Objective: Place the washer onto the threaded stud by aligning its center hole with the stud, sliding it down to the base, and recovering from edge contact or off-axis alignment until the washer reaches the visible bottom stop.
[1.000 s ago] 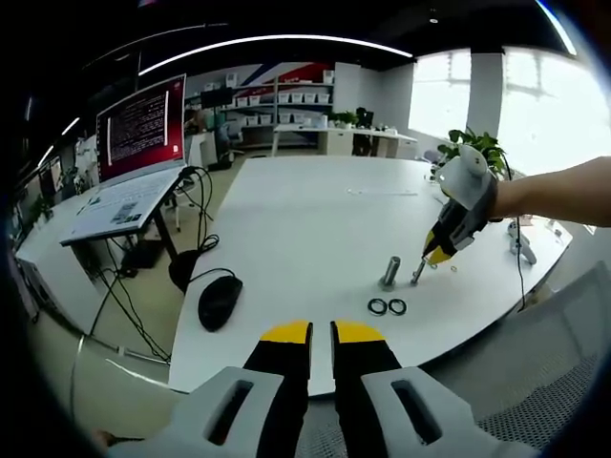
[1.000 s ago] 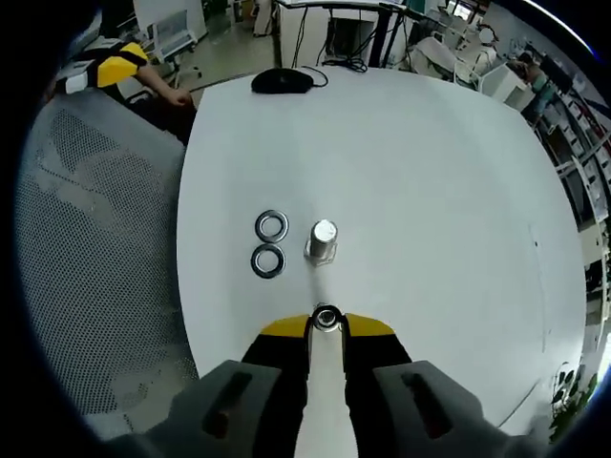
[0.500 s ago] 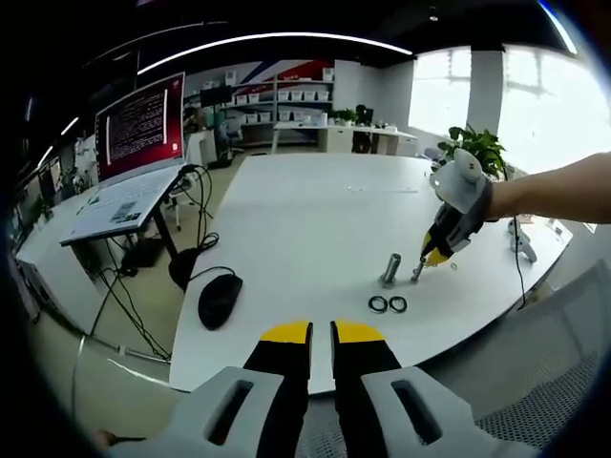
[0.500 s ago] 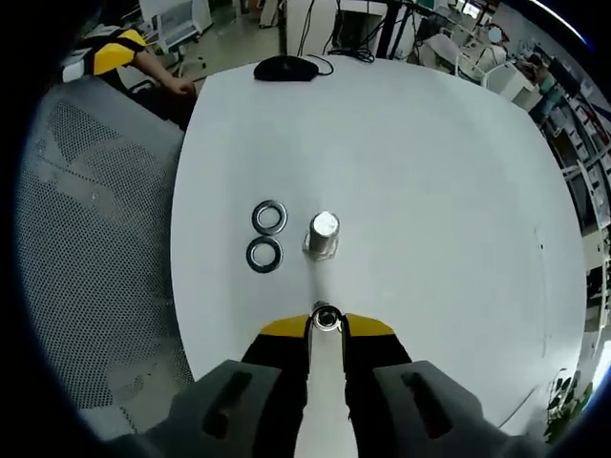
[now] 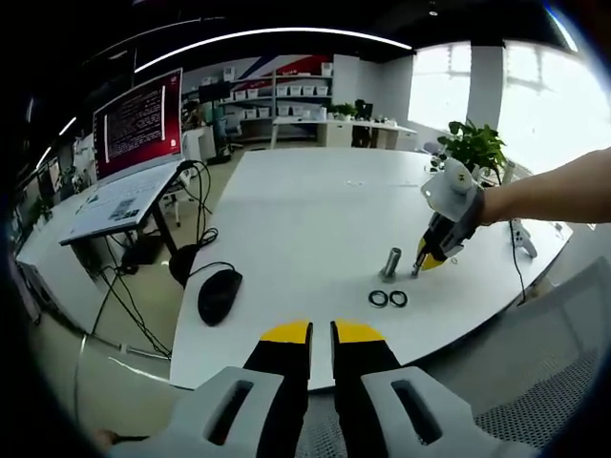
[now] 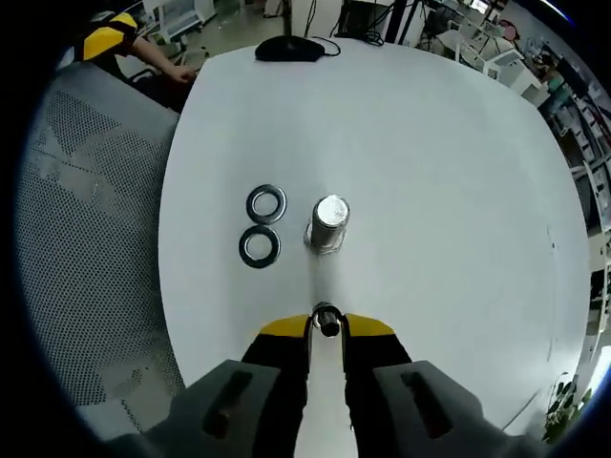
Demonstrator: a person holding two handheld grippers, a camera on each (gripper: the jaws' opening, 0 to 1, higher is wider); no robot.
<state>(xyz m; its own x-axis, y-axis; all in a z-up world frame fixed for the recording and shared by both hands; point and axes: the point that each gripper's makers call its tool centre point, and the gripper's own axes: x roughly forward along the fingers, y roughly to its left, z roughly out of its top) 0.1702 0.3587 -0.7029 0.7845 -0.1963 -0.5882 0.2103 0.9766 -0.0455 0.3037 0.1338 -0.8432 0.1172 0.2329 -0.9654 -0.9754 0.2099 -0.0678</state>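
Note:
A metal threaded stud [image 6: 327,223] stands upright on the white table [image 6: 430,162]. My right gripper [image 6: 326,324] is shut on a washer [image 6: 326,322], held between its yellow tips just short of the stud. Two loose washers [image 6: 264,203] [image 6: 259,245] lie flat left of the stud. In the left gripper view the stud [image 5: 390,263] and the two washers [image 5: 389,299] sit far ahead, with the right gripper [image 5: 421,266] angled down beside the stud. My left gripper [image 5: 322,333] hangs off the table's near edge, jaws nearly together with nothing between them.
A black mouse [image 5: 219,296] with its cable lies at the table's left corner. A laptop [image 5: 134,157] sits on a desk to the left. A mesh chair [image 6: 86,239] stands beside the table edge. A potted plant [image 5: 470,148] is behind the right arm.
The right gripper has lifted slightly and drawn closer over the stud, which now looks larger in its view. The left gripper has stayed still.

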